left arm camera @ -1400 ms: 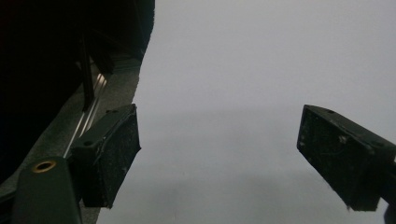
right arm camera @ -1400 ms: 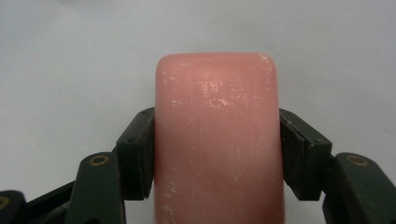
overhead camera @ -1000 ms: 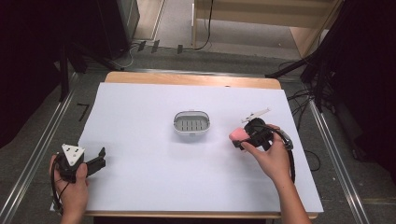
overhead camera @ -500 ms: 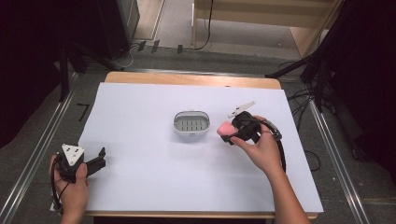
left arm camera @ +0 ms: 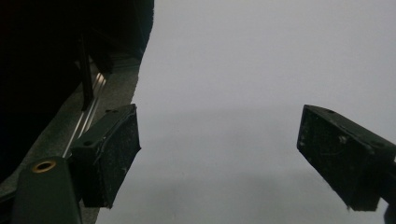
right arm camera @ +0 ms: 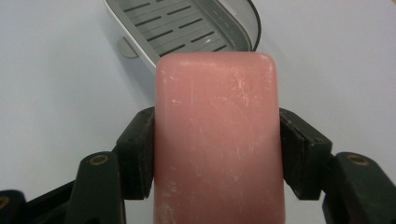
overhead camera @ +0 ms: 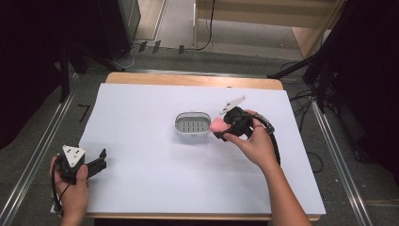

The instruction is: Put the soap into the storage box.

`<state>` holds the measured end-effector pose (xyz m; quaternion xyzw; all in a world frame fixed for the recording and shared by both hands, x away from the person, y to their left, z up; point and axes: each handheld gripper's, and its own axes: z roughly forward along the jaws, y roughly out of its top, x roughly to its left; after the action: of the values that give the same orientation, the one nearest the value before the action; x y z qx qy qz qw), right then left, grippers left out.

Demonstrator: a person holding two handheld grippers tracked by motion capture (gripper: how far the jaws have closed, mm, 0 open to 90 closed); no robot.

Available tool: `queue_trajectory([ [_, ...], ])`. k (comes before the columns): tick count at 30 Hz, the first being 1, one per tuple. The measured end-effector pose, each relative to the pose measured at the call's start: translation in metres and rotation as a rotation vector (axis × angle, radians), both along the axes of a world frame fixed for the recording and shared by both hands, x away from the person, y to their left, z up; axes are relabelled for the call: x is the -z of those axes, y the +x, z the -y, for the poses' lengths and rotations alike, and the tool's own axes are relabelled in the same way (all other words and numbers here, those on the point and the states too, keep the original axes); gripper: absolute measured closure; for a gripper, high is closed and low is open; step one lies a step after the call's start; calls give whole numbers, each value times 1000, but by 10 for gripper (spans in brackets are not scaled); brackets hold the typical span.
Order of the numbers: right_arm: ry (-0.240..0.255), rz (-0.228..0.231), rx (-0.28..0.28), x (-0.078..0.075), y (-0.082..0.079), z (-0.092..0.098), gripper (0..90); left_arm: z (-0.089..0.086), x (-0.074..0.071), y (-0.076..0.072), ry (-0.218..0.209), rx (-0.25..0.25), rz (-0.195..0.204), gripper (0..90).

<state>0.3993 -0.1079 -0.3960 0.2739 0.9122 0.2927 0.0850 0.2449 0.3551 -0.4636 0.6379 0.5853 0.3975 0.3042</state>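
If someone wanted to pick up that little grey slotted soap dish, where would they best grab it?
Probably by the rim of the grey slotted soap dish, coming straight down with one jaw inside and one outside a long wall. It sits flat, open side up, and its thin upright rim gives the pads two parallel faces, while the rounded corners look likelier to slip.

left gripper [overhead camera: 96, 160] — black body, grey three-cornered plate, brass screw | right gripper [right arm camera: 217, 154] — black jaws, brass screws, black cable | forearms bare, dark band at right wrist
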Motion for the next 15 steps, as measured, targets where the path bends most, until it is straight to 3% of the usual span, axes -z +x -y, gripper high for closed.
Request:
queue_trajectory([
  [15,-13,41,-119,-6,12,-26,384,-1,0,0,-2,0,-4,139],
])
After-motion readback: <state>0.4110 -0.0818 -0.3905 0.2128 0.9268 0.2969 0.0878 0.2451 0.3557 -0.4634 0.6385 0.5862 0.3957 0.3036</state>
